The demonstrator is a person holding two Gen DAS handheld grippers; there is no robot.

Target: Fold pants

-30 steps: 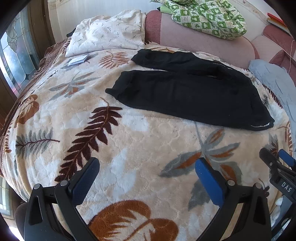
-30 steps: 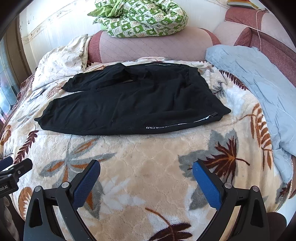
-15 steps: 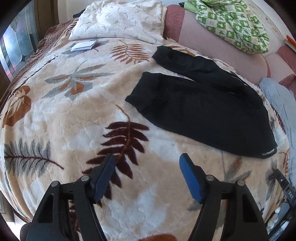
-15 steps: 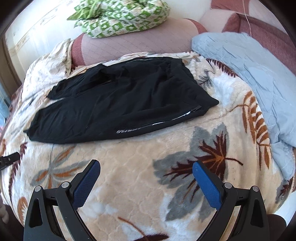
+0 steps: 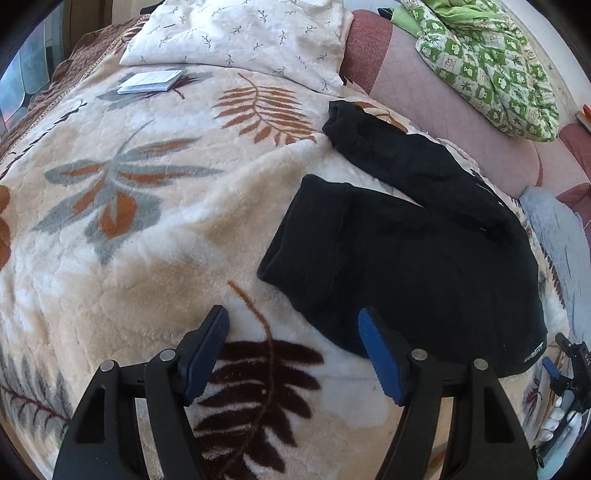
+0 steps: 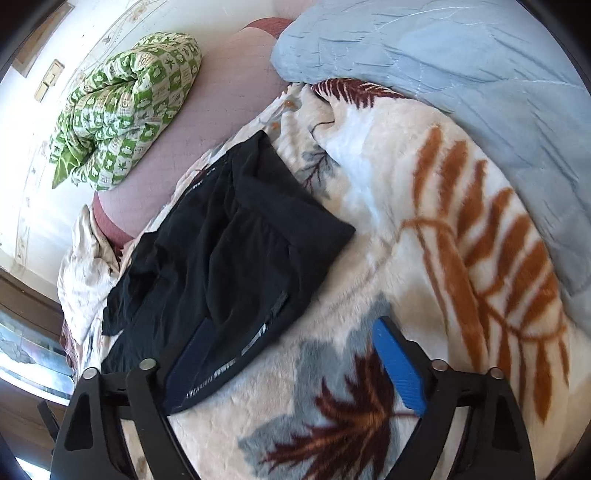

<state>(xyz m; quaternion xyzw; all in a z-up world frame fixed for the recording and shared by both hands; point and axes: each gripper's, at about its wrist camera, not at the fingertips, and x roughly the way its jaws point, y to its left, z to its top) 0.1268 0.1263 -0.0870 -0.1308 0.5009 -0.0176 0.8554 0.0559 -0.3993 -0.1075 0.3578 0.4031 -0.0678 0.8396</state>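
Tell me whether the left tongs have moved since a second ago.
Yes. The left tongs have come closer to the black pants, now at the near leg's edge; jaws narrowed, nothing between them.

**Hidden and cut off**

Black pants [image 6: 229, 266]: near hem end runs behind the right gripper's left finger [image 6: 192, 365]. Waistband lettering [image 5: 534, 352] too small to read. Blue quilt [image 6: 461, 74] cut by right edge. Booklet [image 5: 149, 82] print illegible.

Home bedroom, blanketed bed [image 5: 147, 229], pillow [image 5: 240, 33]
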